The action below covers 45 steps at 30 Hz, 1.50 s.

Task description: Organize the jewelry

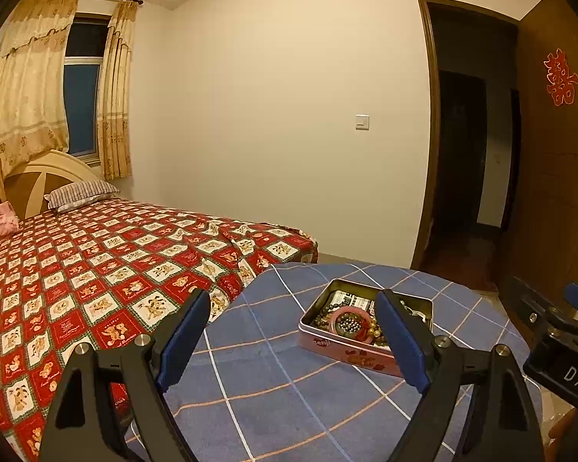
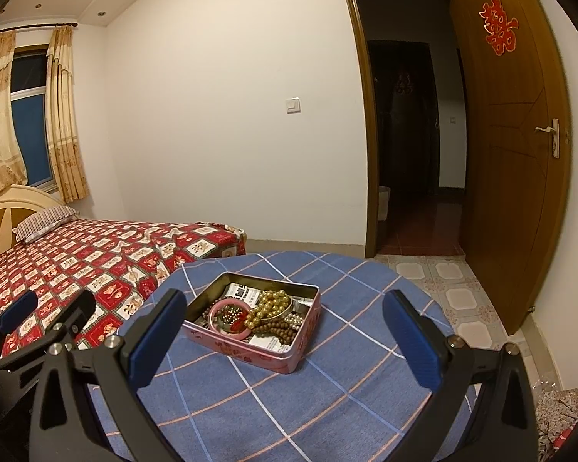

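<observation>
A pink open tin box [image 2: 273, 352] [image 1: 346, 352] stands on a round table with a blue checked cloth [image 2: 289, 404] [image 1: 269, 385]. Inside lie a pink bangle [image 2: 227, 329] [image 1: 337, 313], a gold bead necklace [image 2: 271, 304], brown wooden beads [image 2: 279, 333] and papers. My left gripper [image 1: 294, 340] is open and empty, above the cloth left of the box. My right gripper [image 2: 285, 342] is open and empty, held near the box on the near side. Each gripper shows at the edge of the other's view.
A bed with a red patterned cover [image 1: 96, 269] [image 2: 96, 261] stands left of the table. An open wooden door [image 2: 520, 154] and a dark doorway [image 2: 412, 134] are at the right. The tiled floor [image 2: 451, 292] lies beyond the table.
</observation>
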Each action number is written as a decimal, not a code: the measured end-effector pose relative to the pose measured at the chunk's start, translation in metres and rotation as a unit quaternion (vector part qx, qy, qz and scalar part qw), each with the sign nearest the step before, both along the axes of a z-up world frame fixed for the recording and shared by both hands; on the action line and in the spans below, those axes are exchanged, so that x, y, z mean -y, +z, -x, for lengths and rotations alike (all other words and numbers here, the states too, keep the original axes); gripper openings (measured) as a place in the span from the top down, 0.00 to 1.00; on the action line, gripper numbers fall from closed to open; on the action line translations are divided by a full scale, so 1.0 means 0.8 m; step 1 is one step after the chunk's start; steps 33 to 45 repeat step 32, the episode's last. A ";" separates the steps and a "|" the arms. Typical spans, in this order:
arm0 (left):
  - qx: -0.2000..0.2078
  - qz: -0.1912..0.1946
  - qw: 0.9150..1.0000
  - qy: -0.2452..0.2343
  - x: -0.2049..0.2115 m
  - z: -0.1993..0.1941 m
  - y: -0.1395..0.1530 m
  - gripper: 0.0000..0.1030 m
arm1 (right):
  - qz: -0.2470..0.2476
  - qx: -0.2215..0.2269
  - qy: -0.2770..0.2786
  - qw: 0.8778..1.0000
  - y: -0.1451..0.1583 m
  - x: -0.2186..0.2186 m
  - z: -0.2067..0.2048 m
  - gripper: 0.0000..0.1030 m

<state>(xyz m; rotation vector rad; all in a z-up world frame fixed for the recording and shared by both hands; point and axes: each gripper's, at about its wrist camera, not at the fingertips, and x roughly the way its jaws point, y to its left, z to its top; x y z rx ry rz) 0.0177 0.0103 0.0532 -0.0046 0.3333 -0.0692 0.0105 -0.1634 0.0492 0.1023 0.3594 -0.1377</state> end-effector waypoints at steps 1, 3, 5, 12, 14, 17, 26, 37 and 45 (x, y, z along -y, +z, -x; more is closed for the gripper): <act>0.000 -0.001 1.000 0.002 0.000 -0.001 0.000 0.15 | 0.000 0.000 0.000 1.000 0.000 0.000 0.001 0.00; 0.001 -0.007 1.000 0.008 -0.001 -0.002 0.000 0.15 | 0.000 0.000 -0.001 1.000 0.000 0.000 0.000 0.00; 0.002 -0.013 1.000 0.010 0.000 -0.003 0.000 0.15 | 0.002 -0.002 -0.002 1.000 0.000 0.000 0.000 0.00; 0.004 -0.025 1.000 0.004 0.005 -0.006 -0.004 0.15 | 0.001 -0.006 -0.008 1.000 -0.003 0.004 -0.003 0.00; -0.002 -0.021 1.000 -0.002 0.005 -0.008 -0.004 0.15 | 0.000 -0.006 -0.010 1.000 -0.003 0.006 -0.003 0.00; -0.010 -0.012 1.000 -0.006 0.005 -0.010 -0.003 0.15 | -0.001 -0.005 -0.011 1.000 -0.003 0.007 -0.003 0.00; -0.008 -0.003 1.000 -0.003 0.006 -0.010 -0.010 0.15 | -0.007 -0.017 -0.009 1.000 -0.008 0.011 -0.010 0.00; -0.026 -0.023 0.999 0.002 0.014 -0.018 -0.021 0.15 | -0.003 -0.032 -0.016 0.999 -0.016 0.013 -0.018 0.00; -0.026 -0.023 0.999 0.002 0.014 -0.018 -0.021 0.15 | -0.003 -0.032 -0.016 0.999 -0.016 0.013 -0.018 0.00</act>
